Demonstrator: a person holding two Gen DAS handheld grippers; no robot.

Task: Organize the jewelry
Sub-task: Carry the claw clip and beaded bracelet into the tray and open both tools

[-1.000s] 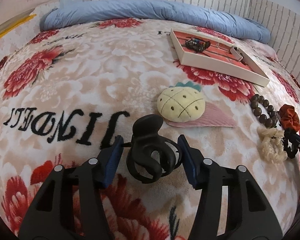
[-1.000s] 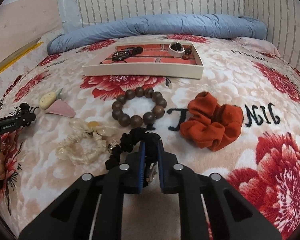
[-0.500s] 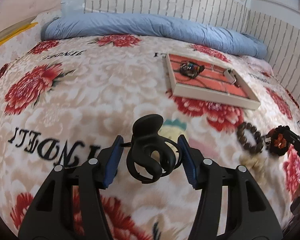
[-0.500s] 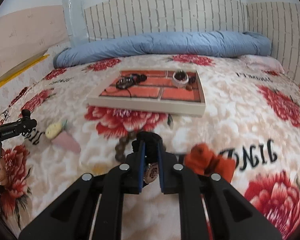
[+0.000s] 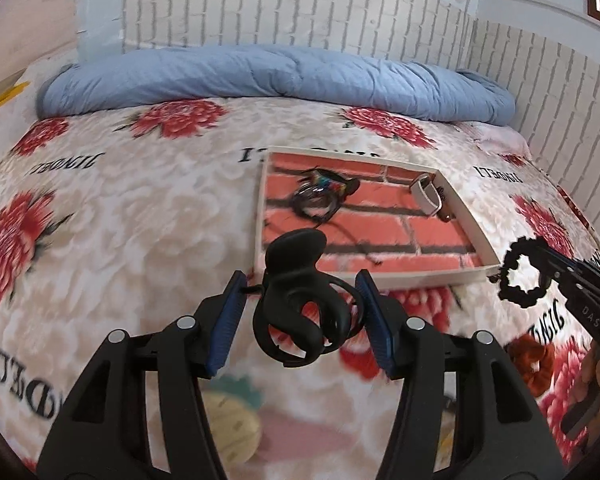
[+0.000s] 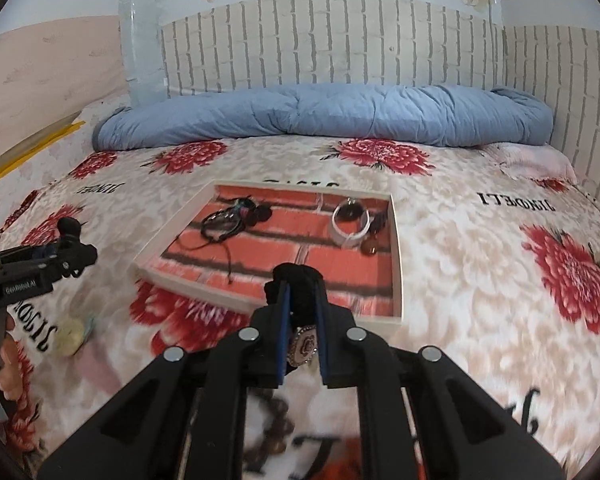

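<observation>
Floral blanket [image 5: 148,216] spreads beneath you: your left gripper [image 5: 300,312] clasps a black claw clip [image 5: 300,304], your right gripper [image 6: 302,308] pinches a black scrunchie [image 6: 298,284] near the tray [image 6: 396,280].

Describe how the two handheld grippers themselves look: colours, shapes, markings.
Both are matte black plastic. The left gripper and right gripper each have two angular fingers with triangular cut-outs, round silver screw heads and ribbed blue pads on the inner faces. From the side, the right gripper's body carries white lettering, partly readable as "DAS". No cables or sleeves visible.
</observation>
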